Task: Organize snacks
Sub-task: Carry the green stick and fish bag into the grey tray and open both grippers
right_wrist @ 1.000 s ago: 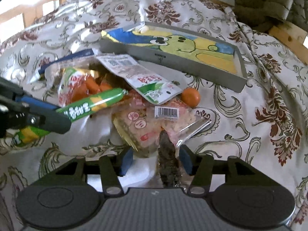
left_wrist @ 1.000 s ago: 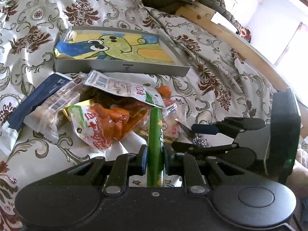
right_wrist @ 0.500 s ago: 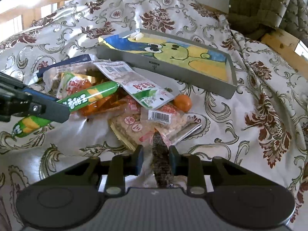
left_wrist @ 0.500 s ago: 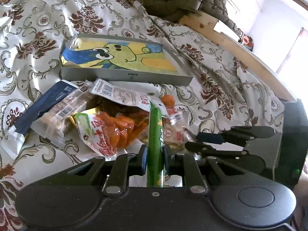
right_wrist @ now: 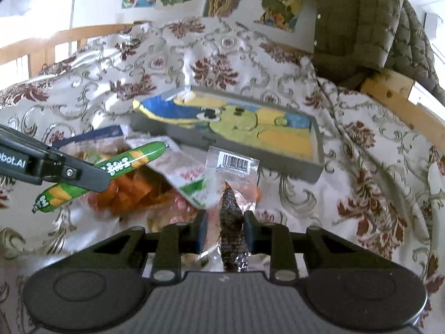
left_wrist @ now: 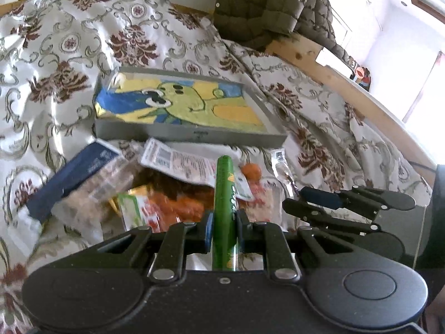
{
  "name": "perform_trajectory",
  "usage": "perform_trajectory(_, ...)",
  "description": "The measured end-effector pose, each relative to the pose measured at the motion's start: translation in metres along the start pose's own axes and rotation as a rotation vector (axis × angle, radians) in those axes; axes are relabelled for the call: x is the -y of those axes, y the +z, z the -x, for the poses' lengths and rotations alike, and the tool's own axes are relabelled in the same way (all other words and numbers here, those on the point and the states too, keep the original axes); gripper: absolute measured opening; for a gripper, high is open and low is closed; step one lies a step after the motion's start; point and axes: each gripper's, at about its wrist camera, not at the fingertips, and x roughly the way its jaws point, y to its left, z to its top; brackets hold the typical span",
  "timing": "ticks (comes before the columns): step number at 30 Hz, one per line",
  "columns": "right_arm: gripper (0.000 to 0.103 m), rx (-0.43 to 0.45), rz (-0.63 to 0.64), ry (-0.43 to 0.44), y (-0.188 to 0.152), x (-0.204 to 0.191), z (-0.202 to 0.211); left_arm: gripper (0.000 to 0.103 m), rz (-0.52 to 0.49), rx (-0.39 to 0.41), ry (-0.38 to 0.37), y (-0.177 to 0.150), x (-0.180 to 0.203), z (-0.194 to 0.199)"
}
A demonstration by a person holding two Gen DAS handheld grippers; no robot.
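My left gripper (left_wrist: 224, 222) is shut on a green sausage stick (left_wrist: 225, 183), held above the snack pile. That stick (right_wrist: 130, 161) also shows at the left of the right wrist view, in the left gripper's fingers (right_wrist: 83, 178). My right gripper (right_wrist: 225, 220) is shut on a clear packet (right_wrist: 233, 164) with a barcode label and a dark snack inside, raised off the pile. A grey tray (left_wrist: 189, 136) with a green cartoon picture inside lies beyond the pile. An orange snack bag (left_wrist: 178, 208), a white labelled pouch (left_wrist: 183, 164) and a dark blue packet (left_wrist: 75, 178) lie on the bedspread.
A floral bedspread (left_wrist: 55, 55) covers the surface. A small orange fruit (left_wrist: 250, 171) sits by the pile. An olive quilted jacket (right_wrist: 361, 22) hangs over the wooden bed rail (left_wrist: 333, 78) at the back right. Pictures lean against the wall behind.
The right gripper's jaws closed on the clear packet and lifted it off the pile. The left gripper kept hold of the green stick and tilted upward a little.
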Motion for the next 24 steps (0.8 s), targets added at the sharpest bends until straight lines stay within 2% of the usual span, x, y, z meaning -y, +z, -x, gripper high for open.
perform_trajectory(5, 0.03, 0.062, -0.008, 0.006, 0.012, 0.011, -0.009, 0.018, -0.001, 0.053, -0.001, 0.025, -0.007, -0.012)
perform_trajectory(10, 0.031, 0.1, -0.038, 0.001, 0.029, 0.023, -0.029, 0.018, 0.002, 0.106, 0.013, 0.056, -0.014, -0.041)
perform_trajectory(16, 0.031, 0.155, -0.129, -0.023, 0.058, 0.044, -0.058, 0.018, 0.079, 0.135, 0.026, 0.092, -0.034, -0.077)
perform_trajectory(24, 0.031, 0.191, -0.244, -0.004, 0.09, 0.071, -0.108, 0.018, 0.174, 0.207, 0.051, 0.127, -0.058, -0.118)
